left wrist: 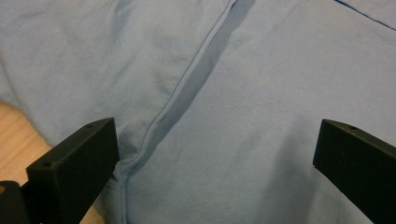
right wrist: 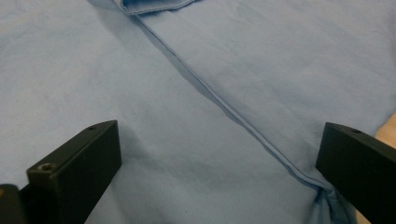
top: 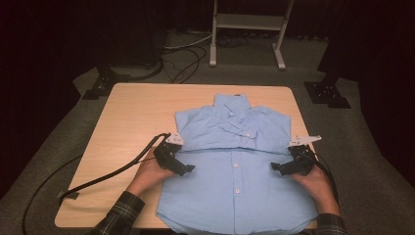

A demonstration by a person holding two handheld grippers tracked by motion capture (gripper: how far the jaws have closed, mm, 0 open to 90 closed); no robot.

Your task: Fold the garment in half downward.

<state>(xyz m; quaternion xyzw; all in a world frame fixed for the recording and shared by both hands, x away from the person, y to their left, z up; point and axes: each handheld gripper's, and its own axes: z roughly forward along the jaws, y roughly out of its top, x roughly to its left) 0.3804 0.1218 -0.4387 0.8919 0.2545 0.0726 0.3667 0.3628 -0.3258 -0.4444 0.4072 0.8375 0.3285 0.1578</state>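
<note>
- High view: blue shirt (top: 235, 166) flat on wooden table (top: 127, 112), sleeves folded across; left gripper (top: 188, 169) at its left edge, right gripper (top: 275, 167) at its right edge.
- Left gripper view: jaws wide apart, shirt seam (left wrist: 187, 88) between them.
- Right gripper view: jaws wide apart over shirt cloth, seam between.

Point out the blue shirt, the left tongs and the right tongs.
blue shirt (top: 235, 191): high view, on the lower front by the button placket.
left tongs (top: 188, 169): high view, at the tips.
right tongs (top: 275, 167): high view, at the tips.
</note>
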